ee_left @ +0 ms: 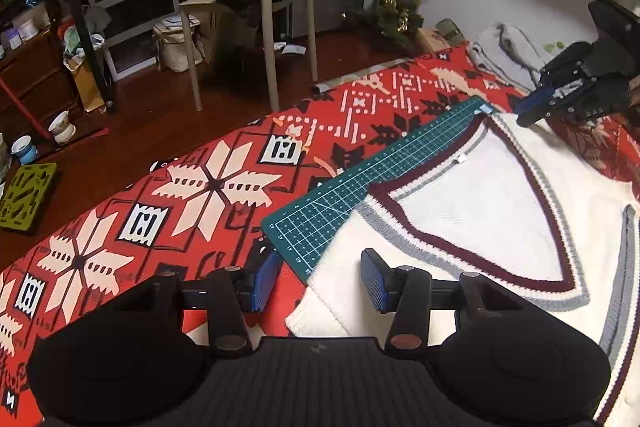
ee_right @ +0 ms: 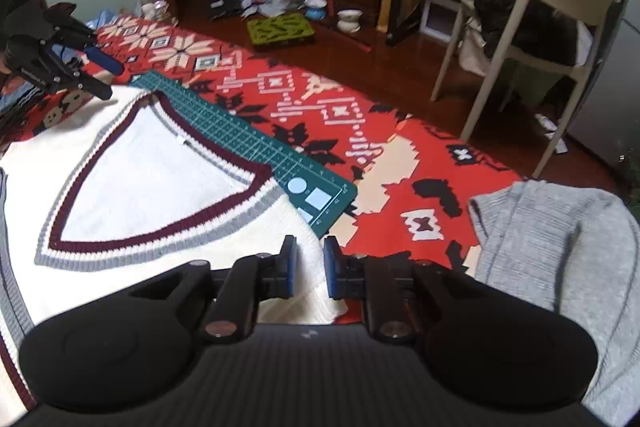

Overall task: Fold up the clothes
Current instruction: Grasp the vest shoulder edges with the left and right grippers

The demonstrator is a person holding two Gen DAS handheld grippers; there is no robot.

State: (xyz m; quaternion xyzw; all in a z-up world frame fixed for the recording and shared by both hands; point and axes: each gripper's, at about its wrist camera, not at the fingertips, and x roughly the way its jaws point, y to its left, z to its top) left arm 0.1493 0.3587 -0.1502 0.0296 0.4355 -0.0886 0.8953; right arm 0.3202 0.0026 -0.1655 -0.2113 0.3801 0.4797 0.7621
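The white vest (ee_left: pixel 460 223) lies flat on the green mat (ee_left: pixel 360 179) and red cloth (ee_left: pixel 160 207). Left tool (ee_left: pixel 316 283) is spread, right tool (ee_right: pixel 310 267) narrowly parted, each at a shoulder corner, holding nothing. Judging by that, pinch both corners evenly, both layers.
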